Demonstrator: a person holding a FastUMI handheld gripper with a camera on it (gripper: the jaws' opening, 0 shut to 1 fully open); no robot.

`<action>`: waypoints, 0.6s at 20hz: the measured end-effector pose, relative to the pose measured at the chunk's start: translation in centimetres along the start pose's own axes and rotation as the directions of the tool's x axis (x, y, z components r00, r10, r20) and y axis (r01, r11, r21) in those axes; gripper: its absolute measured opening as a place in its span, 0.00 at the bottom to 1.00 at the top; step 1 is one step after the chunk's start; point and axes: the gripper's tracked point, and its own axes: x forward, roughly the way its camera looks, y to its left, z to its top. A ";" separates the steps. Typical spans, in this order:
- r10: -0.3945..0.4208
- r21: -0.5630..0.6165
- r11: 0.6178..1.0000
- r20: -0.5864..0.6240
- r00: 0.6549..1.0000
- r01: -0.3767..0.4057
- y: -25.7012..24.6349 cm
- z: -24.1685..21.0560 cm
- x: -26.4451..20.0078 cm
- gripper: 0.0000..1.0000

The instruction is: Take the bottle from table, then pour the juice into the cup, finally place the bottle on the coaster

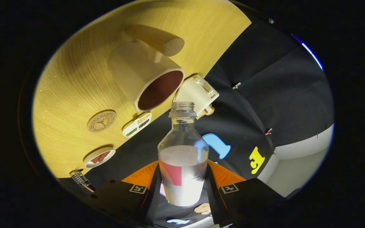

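The tongs (182, 190) grip the bottle (182, 158) between their two fingers, one pressing on each side of its lower body. The bottle is clear plastic with a label on its lower half that carries a red patch, and it has no cap on its open mouth. A pale, milky liquid fills it to about the middle of its body, and the neck and shoulder above that are see-through. Its long axis runs straight ahead along the fingers, base nearest the tongs and mouth pointing away, toward the cup's open rim.

Just beyond the mouth lies the edge of the desk (74, 79), a light wood-grain surface that appears steeply tilted in this view. The cup (144, 76), cream on the outside with a dark brown inside, stands on the desk nearest the bottle's mouth, its opening turned toward the tongs. Whether anything is in it cannot be told. Behind it is a rounded wooden handle-like piece (157, 39).

Along the desk edge beside the cup sits a small white box with compartments (137, 124) holding dark and greenish bits. Near it is the round cork coaster (101, 120), bare on top. Farther along the edge is a small white dish (99, 157) with something reddish-brown in it. A white device (198, 91) sits at the desk edge, just beyond the bottle's mouth.
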 end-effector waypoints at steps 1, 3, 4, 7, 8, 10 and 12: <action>0.016 0.031 0.999 -0.012 1.000 -0.015 0.5 -0.1 -0.1 0.69; 0.055 0.128 0.991 -0.045 0.997 -0.049 1.5 -0.7 -0.2 0.68; 0.075 0.193 0.979 -0.055 0.996 -0.063 2.0 -1.0 -0.3 0.68; 0.135 0.379 0.920 -0.078 0.988 -0.096 3.0 -0.5 -1.1 0.69; 0.149 0.434 0.895 -0.078 0.986 -0.101 3.2 -0.3 -1.4 0.69; 0.172 0.537 0.837 -0.074 0.982 -0.107 3.6 0.2 -1.8 0.69; 0.198 0.635 0.765 -0.068 0.978 -0.111 3.9 0.7 -2.3 0.69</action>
